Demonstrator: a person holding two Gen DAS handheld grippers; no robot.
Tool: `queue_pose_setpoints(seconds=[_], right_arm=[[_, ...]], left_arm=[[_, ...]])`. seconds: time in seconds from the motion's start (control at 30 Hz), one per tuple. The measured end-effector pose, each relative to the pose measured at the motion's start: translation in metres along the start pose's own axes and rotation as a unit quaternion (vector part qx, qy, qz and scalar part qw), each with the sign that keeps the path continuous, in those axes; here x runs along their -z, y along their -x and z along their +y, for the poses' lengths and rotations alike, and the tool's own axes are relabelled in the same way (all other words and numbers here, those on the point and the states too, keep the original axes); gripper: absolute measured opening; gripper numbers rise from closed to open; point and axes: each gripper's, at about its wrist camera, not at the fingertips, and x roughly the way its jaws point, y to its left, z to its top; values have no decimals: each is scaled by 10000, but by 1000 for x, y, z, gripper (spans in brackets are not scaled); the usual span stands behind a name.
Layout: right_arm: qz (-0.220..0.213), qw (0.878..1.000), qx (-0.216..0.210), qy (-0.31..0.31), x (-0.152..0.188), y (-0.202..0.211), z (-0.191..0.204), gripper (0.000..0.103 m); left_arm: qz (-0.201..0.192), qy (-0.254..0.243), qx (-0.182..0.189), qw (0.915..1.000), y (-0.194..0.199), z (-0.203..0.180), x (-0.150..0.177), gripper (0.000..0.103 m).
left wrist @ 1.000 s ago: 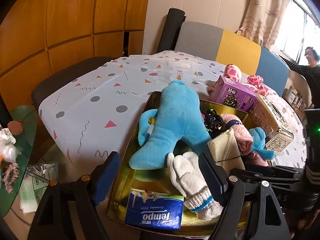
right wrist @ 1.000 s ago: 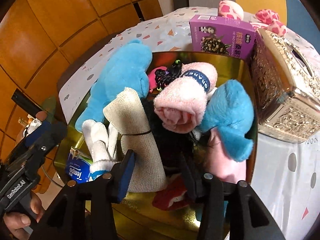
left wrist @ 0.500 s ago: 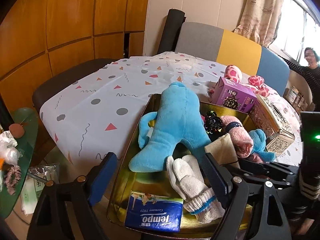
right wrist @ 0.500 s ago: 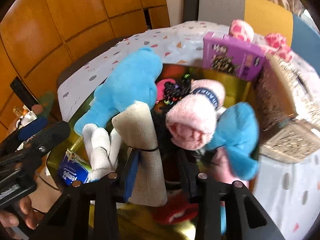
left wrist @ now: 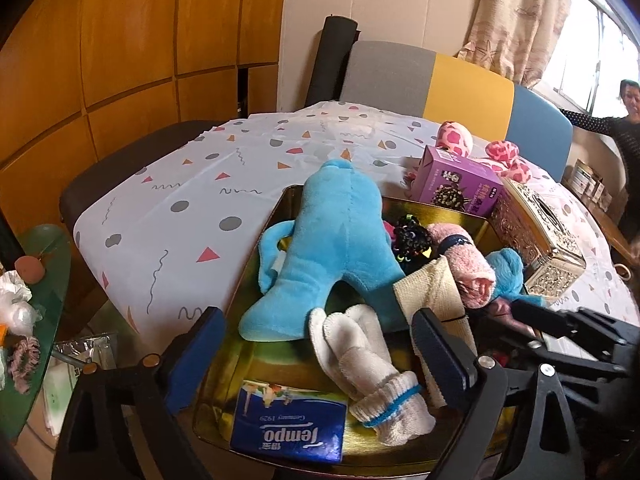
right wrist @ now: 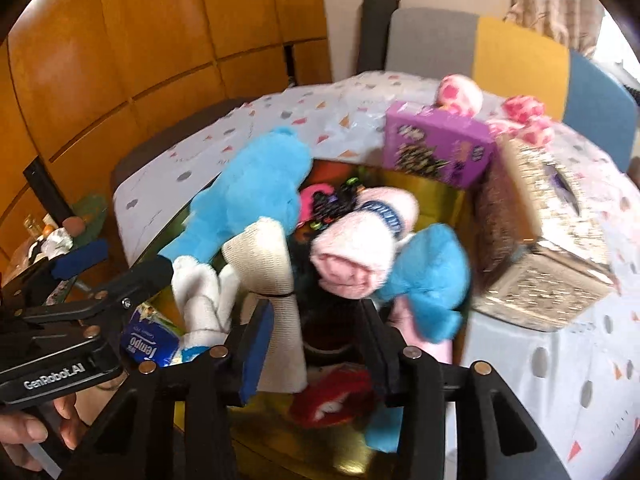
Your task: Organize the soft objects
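Observation:
A gold tray holds a big blue plush, white socks, a beige rolled cloth, a pink sock roll, a small blue plush and a Tempo tissue pack. My left gripper is open above the tray's near edge, the white socks between its fingers. My right gripper is open at the near side of the tray, beside the beige cloth and below the pink roll. A red plush lies under it.
A purple box, an ornate metal tissue box and a pink spotted plush sit behind and right of the tray on the patterned tablecloth. Chairs stand behind the table. A green side table is at left.
Both grippers have pulled back and tilted up a little. The right view is blurred from motion. The things in the tray have not moved.

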Motion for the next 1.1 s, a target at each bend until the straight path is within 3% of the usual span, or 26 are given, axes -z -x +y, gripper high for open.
queue_pose_setpoints(seconds=[0.2, 0.3, 0.4, 0.63, 0.9, 1.1], right_arm=[[-479, 9937, 943, -380, 10, 30, -18, 55], [-598, 9864, 1366, -685, 16, 40, -34, 70], [-489, 9796, 1728, -905, 24, 42, -47, 70], [-404, 9707, 1968, -1319, 43, 49, -67, 70], [-536, 9678, 2051, -1359, 53, 58, -69, 70], [-614, 9642, 2149, -1430, 54, 62, -73, 70]], left_arm=[[-52, -70, -14, 10000, 5, -16, 2, 103], [-142, -223, 52, 9996, 11, -32, 5, 103], [-190, -392, 121, 9990, 15, -46, 11, 103], [-389, -560, 103, 9976, 25, -61, 21, 103], [-488, -688, -321, 9959, 27, -77, 20, 103], [-609, -628, -237, 9959, 34, -82, 20, 103]])
